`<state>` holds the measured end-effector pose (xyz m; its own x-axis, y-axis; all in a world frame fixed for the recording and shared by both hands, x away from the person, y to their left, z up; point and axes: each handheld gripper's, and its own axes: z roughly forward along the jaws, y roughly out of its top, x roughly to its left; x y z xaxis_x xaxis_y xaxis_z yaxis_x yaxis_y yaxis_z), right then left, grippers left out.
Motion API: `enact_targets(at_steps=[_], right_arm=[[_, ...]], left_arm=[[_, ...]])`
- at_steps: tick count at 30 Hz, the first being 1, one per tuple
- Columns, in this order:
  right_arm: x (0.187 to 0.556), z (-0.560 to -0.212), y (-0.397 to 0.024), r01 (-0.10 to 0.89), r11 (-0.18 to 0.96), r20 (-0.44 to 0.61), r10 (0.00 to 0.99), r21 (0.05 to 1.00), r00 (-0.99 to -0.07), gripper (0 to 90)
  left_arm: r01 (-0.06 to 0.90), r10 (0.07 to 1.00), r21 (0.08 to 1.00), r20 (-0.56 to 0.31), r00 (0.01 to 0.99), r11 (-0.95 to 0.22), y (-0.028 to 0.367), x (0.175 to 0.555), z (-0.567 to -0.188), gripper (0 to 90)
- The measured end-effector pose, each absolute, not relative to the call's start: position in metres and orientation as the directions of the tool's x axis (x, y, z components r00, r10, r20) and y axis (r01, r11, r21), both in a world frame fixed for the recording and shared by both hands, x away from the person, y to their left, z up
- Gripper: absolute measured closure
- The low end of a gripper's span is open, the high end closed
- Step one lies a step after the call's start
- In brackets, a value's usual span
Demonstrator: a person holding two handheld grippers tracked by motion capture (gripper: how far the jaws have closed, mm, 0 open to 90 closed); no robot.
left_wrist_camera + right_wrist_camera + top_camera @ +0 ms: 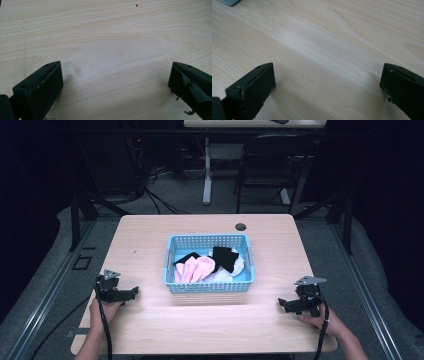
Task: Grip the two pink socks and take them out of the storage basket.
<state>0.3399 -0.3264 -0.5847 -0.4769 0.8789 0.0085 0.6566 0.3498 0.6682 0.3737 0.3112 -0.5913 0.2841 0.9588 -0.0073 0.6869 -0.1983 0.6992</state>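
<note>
A blue plastic basket [209, 286] stands in the middle of the wooden table [150, 245]. It holds a pink cloth [196, 268], black cloths [225, 257] and a white cloth [238, 266]. My left gripper [133, 293] rests on the table left of the basket, held by a hand. Its jaws stand wide apart over bare wood, as the left gripper view [115, 82] shows. My right gripper [281, 303] lies near the front right, also in a hand. In the right gripper view [327, 82] its jaws are spread with nothing between them.
A round cable hole [241, 227] sits near the table's far edge. Behind the table are a black chair [270, 165], a desk leg [207, 175] and cables on the floor. A grey-blue corner [228, 2] shows at the top left of the right gripper view.
</note>
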Motion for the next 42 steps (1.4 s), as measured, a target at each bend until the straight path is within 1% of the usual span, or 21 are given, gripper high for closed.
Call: enact_targets(at_steps=[13, 16, 20, 21, 29, 33, 42], right_arm=[[0.34, -0.585, -0.326, 0.656, 0.357, 0.005, 0.876, 0.665, -0.481, 0.0], [0.34, -0.584, -0.326, 0.656, 0.357, 0.005, 0.876, 0.665, -0.482, 0.0], [0.34, -0.584, -0.326, 0.657, 0.359, 0.005, 0.875, 0.663, -0.483, 0.0], [0.34, -0.584, -0.326, 0.657, 0.359, 0.005, 0.875, 0.663, -0.484, 0.0], [0.34, -0.584, -0.326, 0.656, 0.359, 0.005, 0.875, 0.664, -0.483, 0.0], [0.34, -0.584, -0.326, 0.656, 0.358, 0.005, 0.876, 0.664, -0.482, 0.0], [0.34, -0.584, -0.326, 0.657, 0.356, 0.003, 0.878, 0.664, -0.479, 0.0]], left_arm=[[0.684, 0.958, 0.701, -0.004, 0.286, -0.201, 0.311, 0.373, -0.591, 0.0], [0.696, 0.954, 0.685, -0.004, 0.299, -0.215, 0.311, 0.376, -0.59, 0.0], [0.709, 0.945, 0.656, 0.018, 0.326, -0.258, 0.309, 0.377, -0.586, 0.0], [0.731, 0.941, 0.63, 0.003, 0.337, -0.264, 0.309, 0.379, -0.582, 0.1], [0.738, 0.932, 0.618, -0.023, 0.361, -0.27, 0.304, 0.378, -0.56, 0.1], [0.736, 0.933, 0.62, -0.017, 0.36, -0.272, 0.303, 0.378, -0.553, 0.1], [0.756, 0.932, 0.602, -0.051, 0.36, -0.259, 0.299, 0.38, -0.531, 0.2]])
